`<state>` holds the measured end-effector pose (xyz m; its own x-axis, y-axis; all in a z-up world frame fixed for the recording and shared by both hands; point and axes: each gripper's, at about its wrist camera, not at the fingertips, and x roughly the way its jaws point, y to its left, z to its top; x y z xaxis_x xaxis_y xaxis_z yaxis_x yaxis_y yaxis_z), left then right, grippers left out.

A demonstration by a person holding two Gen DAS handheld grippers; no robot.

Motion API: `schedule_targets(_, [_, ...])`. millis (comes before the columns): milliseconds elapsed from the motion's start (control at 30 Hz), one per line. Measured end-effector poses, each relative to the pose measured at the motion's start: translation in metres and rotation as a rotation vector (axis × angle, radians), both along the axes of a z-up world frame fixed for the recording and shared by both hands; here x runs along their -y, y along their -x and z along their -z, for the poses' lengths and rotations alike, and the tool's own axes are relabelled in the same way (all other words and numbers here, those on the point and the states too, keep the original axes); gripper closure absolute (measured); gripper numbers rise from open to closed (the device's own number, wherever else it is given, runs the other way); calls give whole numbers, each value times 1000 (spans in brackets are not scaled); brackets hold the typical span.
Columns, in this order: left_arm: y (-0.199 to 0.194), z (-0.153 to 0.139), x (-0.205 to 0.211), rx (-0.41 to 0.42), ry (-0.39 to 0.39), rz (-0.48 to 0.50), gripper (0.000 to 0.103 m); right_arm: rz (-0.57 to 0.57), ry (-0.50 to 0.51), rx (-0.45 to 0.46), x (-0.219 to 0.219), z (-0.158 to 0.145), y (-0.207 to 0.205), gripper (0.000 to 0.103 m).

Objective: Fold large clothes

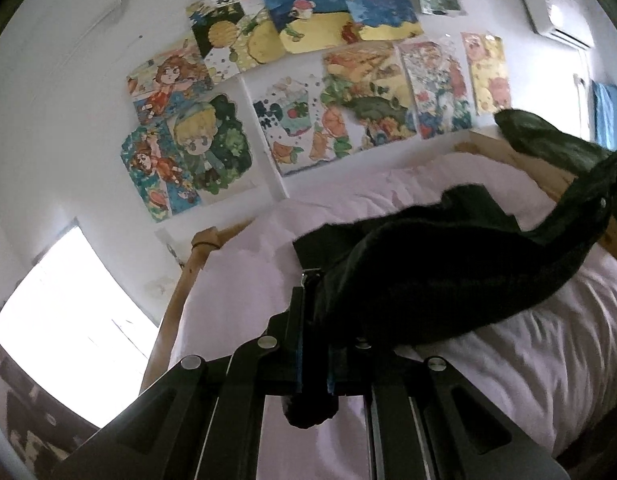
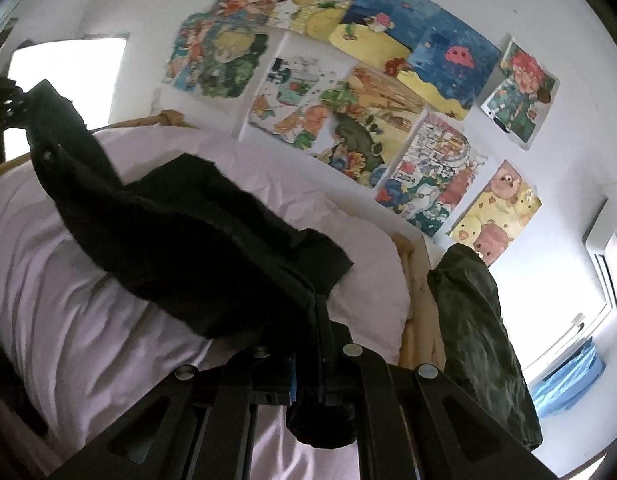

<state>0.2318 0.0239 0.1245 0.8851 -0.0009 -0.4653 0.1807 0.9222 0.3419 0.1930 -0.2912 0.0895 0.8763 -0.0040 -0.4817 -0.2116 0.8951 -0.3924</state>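
I am pinching the black garment (image 1: pixel 448 276) in both left gripper (image 1: pixel 314 312) and right gripper (image 2: pixel 320 332), above the pink bed (image 2: pixel 88 320).

Wooden-framed bed (image 1: pixel 196 264) carries rumpled white duvet (image 1: pixel 508 344).
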Motion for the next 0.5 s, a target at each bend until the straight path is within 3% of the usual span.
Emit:
schedule_targets(233, [-77,-27,12,53,-8,-64,96,103,-38,34,11,-26,-93,96])
schedule_targets(500, [-165,-14,31,109,-89,-138,96,180,-102,44,21,-20,-189,96])
